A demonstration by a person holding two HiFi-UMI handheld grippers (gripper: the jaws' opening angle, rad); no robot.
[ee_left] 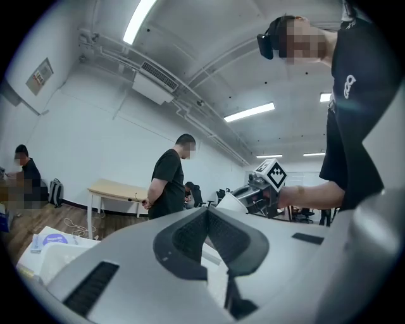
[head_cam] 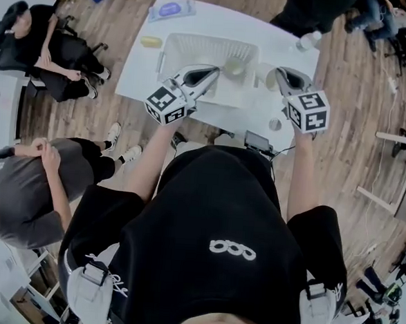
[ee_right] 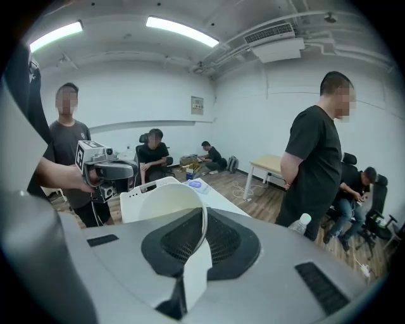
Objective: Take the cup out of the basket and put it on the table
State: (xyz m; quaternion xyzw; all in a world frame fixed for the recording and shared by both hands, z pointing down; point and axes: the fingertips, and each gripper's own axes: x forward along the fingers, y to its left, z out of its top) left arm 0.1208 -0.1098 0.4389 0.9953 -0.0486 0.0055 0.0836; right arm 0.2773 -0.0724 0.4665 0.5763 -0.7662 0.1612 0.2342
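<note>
Under both tools, a white surface (head_cam: 199,22); near edge cut off by the wearer's black-clad torso (head_cam: 213,214).

Below the tip of the left tool (head_cam: 210,72), a white slotted basket (head_cam: 173,45), open side up. Holds one pale round item (head_cam: 235,64), just right of that tool's tip and near the far wall; too blurred to name. Part of the basket floor hidden beneath the left tool. Left tool pressed together pad to pad, gripping nothing.

In the right tool (ee_right: 204,214), a white cup (ee_right: 166,204). Pinched by its wall, one pad inside the mouth and one outside, with the body bulging to the tool's left. Sits out of the basket, just beside the basket's right wall, over the surface. Cannot tell whether the base touches the surface: hidden under the tool in the head view and below the frame in the right gripper view. Cannot tell what, if anything, lies inside the cup.

Beyond the right tool, slightly to its right, an upright clear bottle (head_cam: 308,40) with a white cap. Far ahead and left of the left tool, a flat blue-printed packet (head_cam: 170,10). Left of the basket, a small yellow item (head_cam: 151,41), shape unclear. On the near side of the right tool, beside its marker cube, a small round item (head_cam: 275,124), too small to identify.
</note>
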